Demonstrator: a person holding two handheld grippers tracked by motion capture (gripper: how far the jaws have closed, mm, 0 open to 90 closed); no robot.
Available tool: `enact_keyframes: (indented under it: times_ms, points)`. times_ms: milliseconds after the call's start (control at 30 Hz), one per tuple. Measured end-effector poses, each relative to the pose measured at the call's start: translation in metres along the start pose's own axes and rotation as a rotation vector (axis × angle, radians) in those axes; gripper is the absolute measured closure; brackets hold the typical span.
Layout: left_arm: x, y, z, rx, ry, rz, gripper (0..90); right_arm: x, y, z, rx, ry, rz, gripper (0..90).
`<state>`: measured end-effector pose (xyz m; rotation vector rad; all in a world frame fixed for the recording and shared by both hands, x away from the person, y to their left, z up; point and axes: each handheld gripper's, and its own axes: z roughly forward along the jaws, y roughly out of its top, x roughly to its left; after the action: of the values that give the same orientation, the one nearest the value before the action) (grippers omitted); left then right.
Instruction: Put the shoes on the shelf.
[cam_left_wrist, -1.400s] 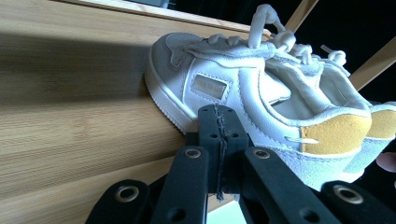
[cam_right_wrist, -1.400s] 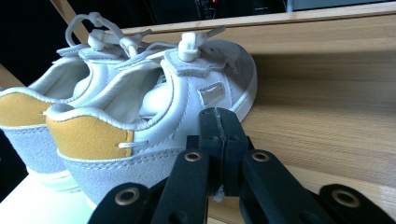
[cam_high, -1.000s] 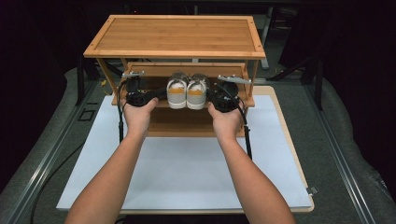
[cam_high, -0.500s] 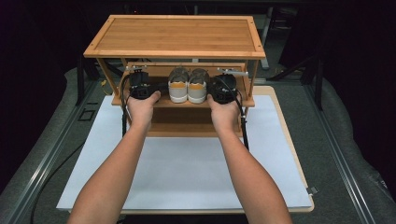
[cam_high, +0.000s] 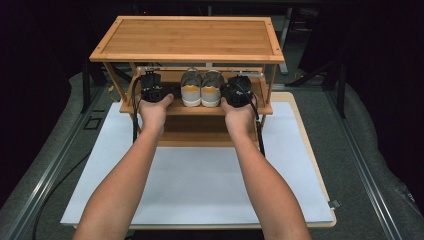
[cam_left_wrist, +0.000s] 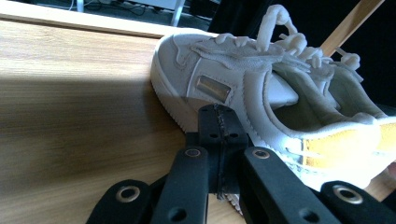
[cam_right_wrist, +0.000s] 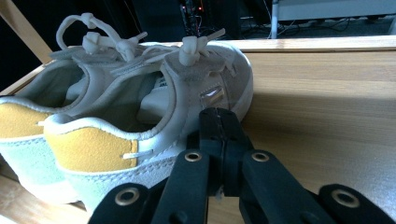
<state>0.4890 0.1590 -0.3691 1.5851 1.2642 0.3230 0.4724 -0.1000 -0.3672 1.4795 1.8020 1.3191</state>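
Observation:
A pair of white sneakers with yellow heel tabs (cam_high: 202, 89) stands side by side on the middle shelf of a bamboo shoe rack (cam_high: 186, 37), heels toward me. My left gripper (cam_high: 152, 89) rests on the shelf just left of the pair; its jaws are pressed together with nothing between them, their tips (cam_left_wrist: 218, 122) against the left sneaker (cam_left_wrist: 243, 88). My right gripper (cam_high: 237, 91) sits just right of the pair, jaws likewise together and empty, tips (cam_right_wrist: 219, 123) against the right sneaker (cam_right_wrist: 154, 116).
The rack stands at the far end of a white mat (cam_high: 200, 185) on a wood-edged table. The rack's top board overhangs the shelf. The rack's side posts (cam_high: 114, 80) flank both hands. Dark floor and metal rails surround the table.
Both grippers moved forward onto the middle shelf and closer to the sneakers, which slid a little deeper under the top board.

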Motion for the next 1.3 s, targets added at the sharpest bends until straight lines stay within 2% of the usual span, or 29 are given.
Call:
enact_keyframes:
  times_ms: [133, 200, 267, 367, 400, 467, 500, 633, 667, 767, 833, 900, 1000, 1033, 1067, 1100, 1167, 1300]
  points:
    - [0.004, 0.001, 0.003, -0.004, -0.020, -0.007, 90.0, -0.001, 0.000, 0.003, -0.002, -0.004, 0.011, 90.0]
    - [0.005, 0.001, 0.003, -0.002, -0.023, -0.004, 90.0, 0.000, 0.000, 0.004, -0.010, -0.031, 0.018, 90.0]
    - [0.004, 0.001, 0.002, -0.004, -0.023, -0.005, 90.0, 0.000, 0.000, 0.004, -0.007, -0.025, 0.019, 90.0]
    - [0.001, 0.000, 0.002, -0.016, -0.002, 0.000, 90.0, 0.000, 0.000, 0.003, 0.000, 0.001, 0.016, 90.0]
    - [-0.001, -0.001, 0.003, -0.025, 0.006, -0.006, 90.0, 0.001, 0.000, 0.003, -0.003, -0.018, 0.017, 90.0]
    - [0.000, 0.000, 0.002, -0.009, -0.001, 0.020, 90.0, 0.003, 0.000, 0.003, -0.007, -0.042, 0.015, 90.0]
    - [0.000, 0.000, 0.002, -0.013, 0.010, -0.001, 90.0, 0.003, 0.000, 0.003, -0.004, -0.042, 0.016, 90.0]
    - [0.002, -0.001, 0.001, -0.017, -0.005, -0.004, 90.0, 0.001, 0.000, 0.004, -0.010, -0.036, 0.019, 90.0]
    - [0.002, -0.001, 0.001, -0.017, -0.004, 0.002, 90.0, 0.001, 0.001, 0.003, -0.001, -0.029, 0.020, 90.0]
    - [0.000, -0.002, 0.000, -0.020, 0.005, 0.000, 90.0, 0.002, 0.000, 0.003, -0.018, -0.037, 0.005, 90.0]
    - [0.001, -0.001, -0.001, -0.021, -0.001, 0.003, 90.0, 0.001, 0.000, 0.000, 0.005, -0.012, -0.004, 90.0]
    - [0.001, -0.001, -0.004, -0.029, -0.014, -0.011, 90.0, 0.001, 0.000, -0.002, -0.001, -0.022, 0.002, 90.0]
    - [0.001, -0.002, -0.009, -0.049, -0.035, -0.031, 90.0, 0.001, 0.001, -0.007, -0.002, -0.007, 0.009, 89.4]
    - [0.000, -0.002, -0.011, -0.057, -0.035, -0.032, 90.0, 0.002, 0.001, -0.008, -0.002, -0.002, 0.009, 89.4]
    - [-0.002, -0.003, -0.012, -0.060, -0.036, -0.028, 90.0, 0.003, 0.001, -0.008, -0.010, -0.021, 0.009, 89.4]
    - [-0.002, -0.004, -0.014, -0.036, -0.044, -0.005, 90.0, 0.004, 0.000, -0.010, -0.006, -0.020, 0.006, 89.6]
    - [-0.004, -0.005, -0.015, -0.038, -0.049, -0.021, 90.0, 0.008, -0.001, -0.013, -0.004, -0.037, 0.004, 89.2]
    - [-0.006, -0.006, -0.020, -0.042, -0.059, -0.017, 90.0, 0.009, 0.001, -0.021, -0.022, -0.009, -0.003, 88.8]
